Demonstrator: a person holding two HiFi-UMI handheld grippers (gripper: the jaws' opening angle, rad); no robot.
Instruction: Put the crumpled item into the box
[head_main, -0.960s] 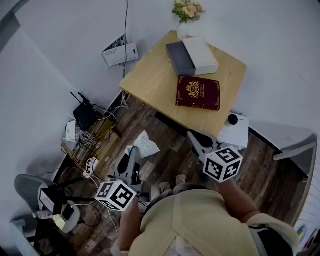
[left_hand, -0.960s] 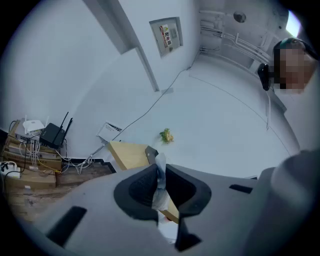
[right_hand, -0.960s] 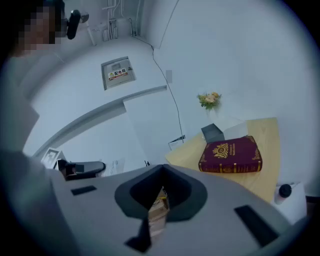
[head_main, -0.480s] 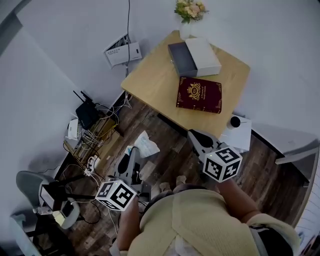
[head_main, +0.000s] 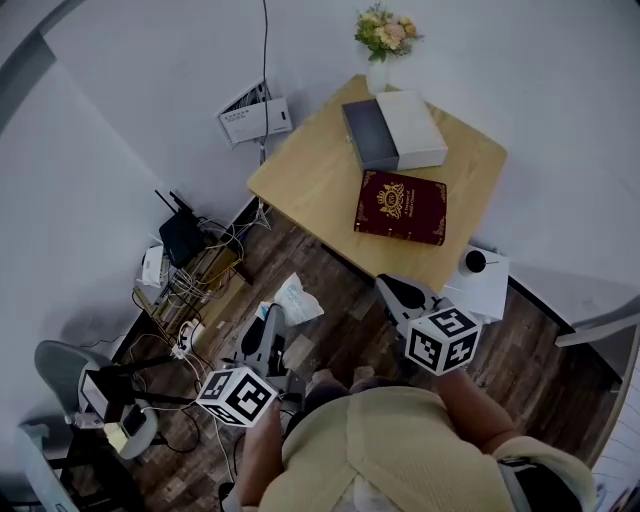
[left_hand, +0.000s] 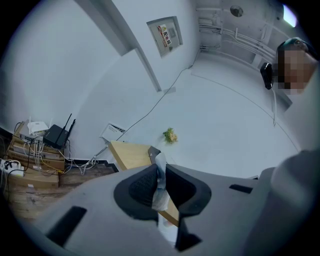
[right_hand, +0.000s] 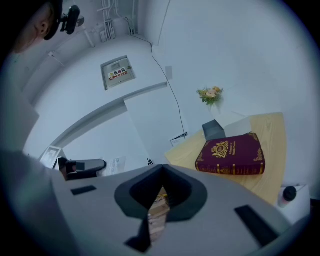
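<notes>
Grips the crumpled item (head_main: 297, 298) in the left gripper (head_main: 274, 315) jaws, well apart from the box (head_main: 395, 130) on the worktop (head_main: 320, 170). Holds the right gripper (head_main: 388, 288) jaws closed, empty, nearer the box.

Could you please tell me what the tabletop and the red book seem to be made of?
Tabletop: likely light wood or veneer, matte, even tan colour. Book: probably leather-look hardcover, dark red with gold crest and gilt edging.

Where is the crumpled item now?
Head view, left of centre: the crumpled item is clamped by the left gripper over the wooden floor, short of the table.
</notes>
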